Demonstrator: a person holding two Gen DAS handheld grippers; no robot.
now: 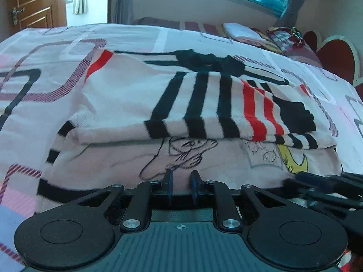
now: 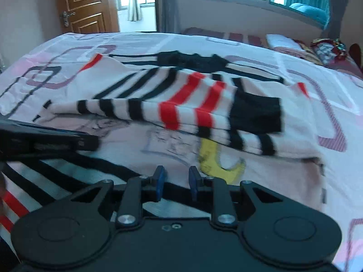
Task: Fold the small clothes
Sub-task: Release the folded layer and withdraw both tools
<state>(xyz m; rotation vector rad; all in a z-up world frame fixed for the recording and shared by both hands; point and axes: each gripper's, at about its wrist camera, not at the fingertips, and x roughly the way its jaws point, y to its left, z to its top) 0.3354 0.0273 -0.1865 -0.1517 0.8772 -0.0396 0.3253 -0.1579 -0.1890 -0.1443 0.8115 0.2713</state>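
A small pale pink sweater (image 1: 118,104) with black and red stripes and a cartoon drawing lies on the bed, its striped sleeves (image 1: 217,113) folded over the body. It also shows in the right wrist view (image 2: 186,140). My left gripper (image 1: 182,179) sits low at the sweater's near hem, its blue fingers a small gap apart with nothing visibly between them. My right gripper (image 2: 174,176) is at the near hem by the yellow moon print (image 2: 215,163), also slightly apart and empty. Each gripper appears in the other's view, the right one (image 1: 326,188) and the left one (image 2: 45,140).
The bed sheet (image 1: 45,72) is white and pink with rounded rectangle patterns. Folded clothes and a colourful bundle (image 1: 283,38) lie at the far right by a red heart-shaped headboard (image 1: 335,56). A wooden door (image 2: 86,6) and windows stand beyond the bed.
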